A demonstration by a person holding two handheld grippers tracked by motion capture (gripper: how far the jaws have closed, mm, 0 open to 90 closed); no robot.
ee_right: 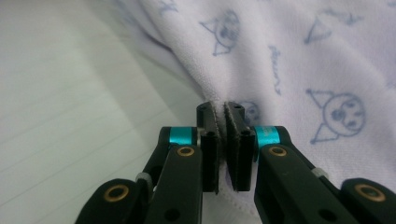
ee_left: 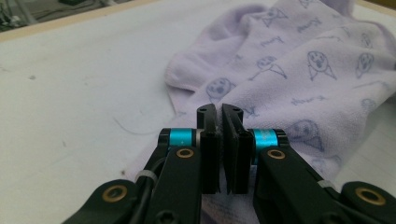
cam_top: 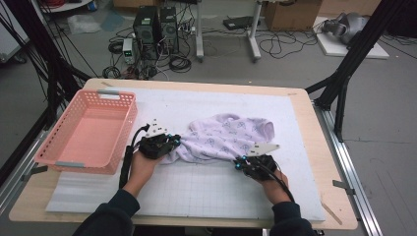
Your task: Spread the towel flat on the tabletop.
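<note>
While each gripper, left gripper (cam_top: pixel 173 141) and right gripper (cam_top: pixel 240 163), pinches the towel's (cam_top: pixel 223 135) near edge, lift both evenly, keeping it taut.

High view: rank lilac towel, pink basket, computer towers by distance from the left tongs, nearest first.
1. Lilac towel: its left edge is pinched in the left tongs.
2. Pink basket: just left, on the table.
3. Computer towers: on the floor beyond the table.
</note>
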